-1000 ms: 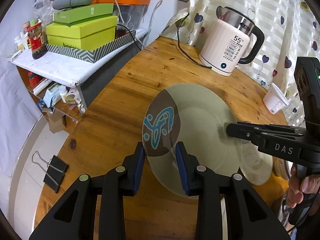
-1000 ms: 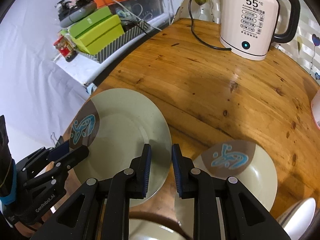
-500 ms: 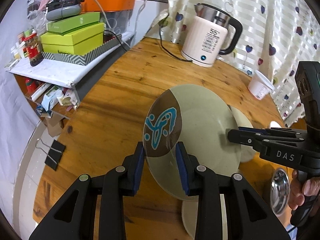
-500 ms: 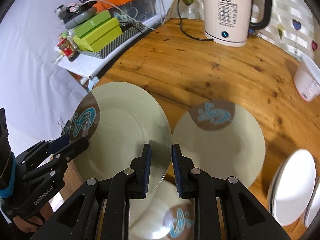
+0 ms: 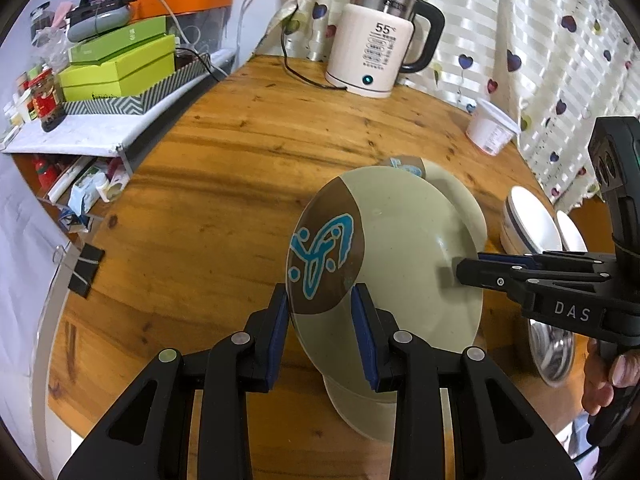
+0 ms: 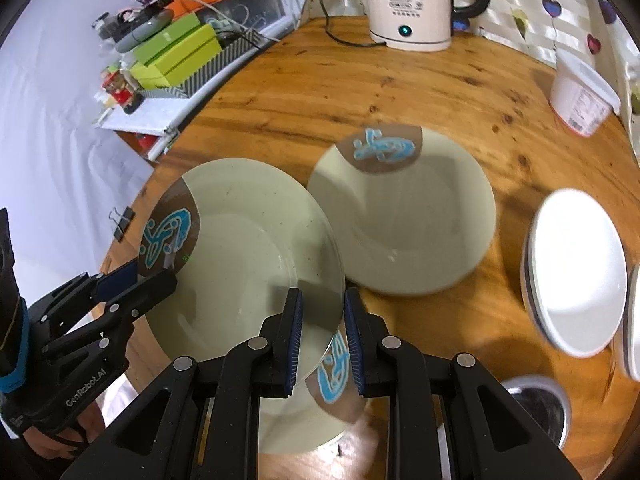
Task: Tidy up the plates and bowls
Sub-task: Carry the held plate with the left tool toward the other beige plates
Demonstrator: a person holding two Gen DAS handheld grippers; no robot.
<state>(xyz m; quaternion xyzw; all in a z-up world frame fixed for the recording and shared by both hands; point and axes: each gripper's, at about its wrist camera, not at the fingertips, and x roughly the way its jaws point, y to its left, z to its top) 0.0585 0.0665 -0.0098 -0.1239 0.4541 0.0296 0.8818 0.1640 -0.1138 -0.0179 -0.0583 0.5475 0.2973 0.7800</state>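
Above two newly visible plates, both tongs (image 5: 320, 320) (image 6: 322, 330) still clamped on the raised plate (image 6: 244, 252).

Steel bowl (image 6: 538, 408) half behind right gripper's arm; lower plate (image 6: 320, 408) mostly hidden under held plate (image 6: 244, 256), motion-blurred.

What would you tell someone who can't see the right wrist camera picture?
Two grippers, the left gripper and the right gripper, hold one green plate by opposite edges above a wooden table. Two matching plates, white bowls and a kettle sit around it.
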